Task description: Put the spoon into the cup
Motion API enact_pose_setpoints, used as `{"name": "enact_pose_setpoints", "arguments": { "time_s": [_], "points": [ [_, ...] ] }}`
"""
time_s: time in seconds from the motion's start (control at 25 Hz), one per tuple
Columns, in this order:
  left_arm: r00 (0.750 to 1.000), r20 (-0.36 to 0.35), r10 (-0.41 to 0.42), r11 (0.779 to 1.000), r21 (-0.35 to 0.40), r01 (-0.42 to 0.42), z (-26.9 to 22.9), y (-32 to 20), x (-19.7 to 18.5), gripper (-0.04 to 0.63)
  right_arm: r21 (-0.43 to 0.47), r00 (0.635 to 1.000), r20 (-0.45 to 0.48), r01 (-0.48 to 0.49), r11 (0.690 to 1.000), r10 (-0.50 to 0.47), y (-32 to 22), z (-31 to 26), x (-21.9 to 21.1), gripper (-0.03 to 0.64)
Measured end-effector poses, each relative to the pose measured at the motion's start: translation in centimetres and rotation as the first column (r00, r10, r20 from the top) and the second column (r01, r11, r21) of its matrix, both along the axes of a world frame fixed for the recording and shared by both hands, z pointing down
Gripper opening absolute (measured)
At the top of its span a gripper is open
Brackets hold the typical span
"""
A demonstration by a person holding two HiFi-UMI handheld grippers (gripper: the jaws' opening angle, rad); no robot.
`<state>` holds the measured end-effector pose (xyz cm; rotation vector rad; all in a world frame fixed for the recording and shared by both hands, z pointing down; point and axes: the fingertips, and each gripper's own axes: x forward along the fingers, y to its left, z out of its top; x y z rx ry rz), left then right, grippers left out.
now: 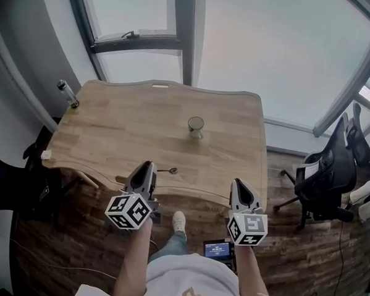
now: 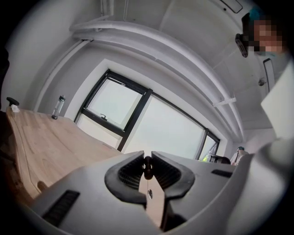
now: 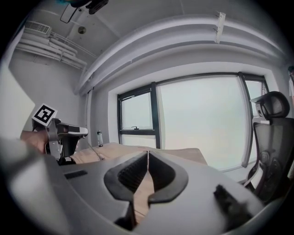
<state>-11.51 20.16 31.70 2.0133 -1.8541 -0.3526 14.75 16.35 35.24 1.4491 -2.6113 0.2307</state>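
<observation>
The left hand-held gripper (image 1: 150,166) clamped the spoon (image 1: 169,170) at the worktop (image 1: 111,134) edge. The right hand-held gripper (image 1: 239,183) was closed and empty. The cup (image 1: 196,126) stood apart.

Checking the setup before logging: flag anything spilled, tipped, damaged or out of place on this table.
Nothing stands out. The cup stands upright mid-table, the bottle upright at the far left corner, and the spoon is pinched in the left gripper over the near edge. No spill or damage shows on the table.
</observation>
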Motion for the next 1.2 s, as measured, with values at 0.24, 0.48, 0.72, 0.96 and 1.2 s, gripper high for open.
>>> {"name": "enact_pose_setpoints", "arguments": {
  "time_s": [0.24, 0.48, 0.72, 0.96, 1.2],
  "points": [
    [0.999, -0.020, 0.025, 0.999, -0.020, -0.025, 0.8, -8.5, -2.7, 0.055, -0.028, 0.999, -0.031, -0.041, 0.999, 0.040, -7.1, 0.5, -1.9, 0.032],
    [0.996, -0.034, 0.082, 0.996, -0.041, -0.083, 1.7, -16.1, -4.2, 0.055, -0.055, 0.996, -0.041, -0.086, 0.995, 0.084, -13.3, 1.3, -3.9, 0.032],
    [0.990, -0.052, 0.131, 0.989, -0.062, -0.134, 3.1, -22.6, -5.4, 0.055, -0.086, 0.991, -0.056, -0.126, 0.988, 0.122, -17.7, 2.6, -5.5, 0.032],
    [0.981, -0.062, 0.184, 0.980, -0.071, -0.188, 4.2, -26.7, -5.7, 0.055, -0.100, 0.987, -0.070, -0.153, 0.983, 0.146, -20.3, 3.6, -7.2, 0.032],
    [0.975, -0.089, 0.204, 0.975, -0.073, -0.211, 4.9, -28.3, -6.3, 0.055, -0.076, 0.988, -0.080, -0.142, 0.987, 0.136, -21.3, 2.7, -9.1, 0.032]
  ]
}}
